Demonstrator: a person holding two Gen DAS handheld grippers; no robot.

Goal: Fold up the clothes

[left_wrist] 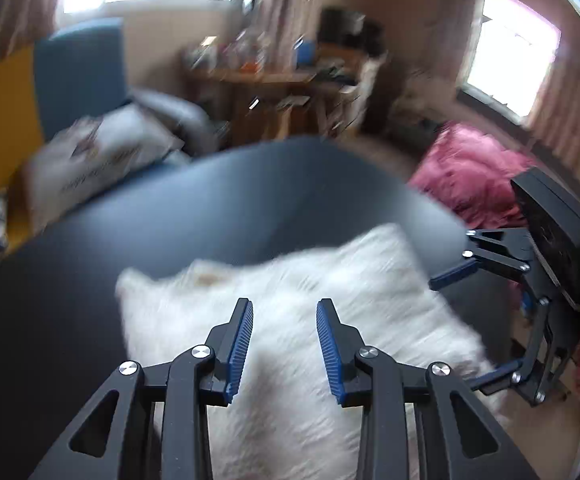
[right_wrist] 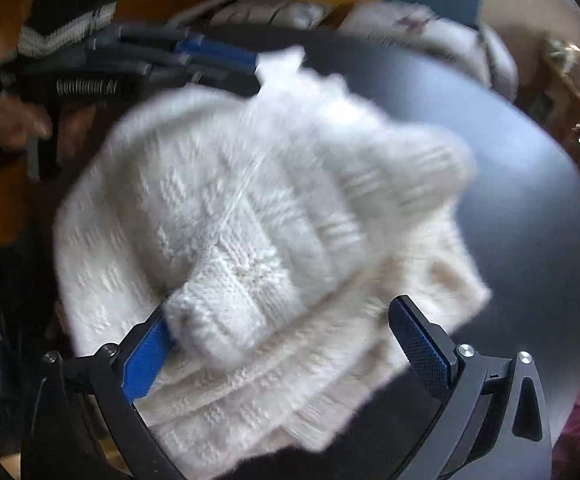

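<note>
A white knitted sweater (left_wrist: 290,300) lies bunched on a dark round table (left_wrist: 230,200). My left gripper (left_wrist: 284,304) hovers open above its middle, with nothing between the blue pads. At the right edge, my right gripper (left_wrist: 453,334) stands open beside the sweater. In the right wrist view the sweater (right_wrist: 250,200) fills the centre, partly folded, with a sleeve cuff (right_wrist: 226,320) resting against one finger of my wide-open right gripper (right_wrist: 280,306). My left gripper (right_wrist: 254,62) sits at the sweater's far corner. Both views are motion-blurred.
The table's bare surface (right_wrist: 521,200) runs to the right. Beyond its rim are a pink heap of fabric (left_wrist: 469,176), a patterned cushion (left_wrist: 102,152) on a blue chair, and a cluttered wooden desk (left_wrist: 274,76). A person's hand (right_wrist: 18,124) holds the left gripper.
</note>
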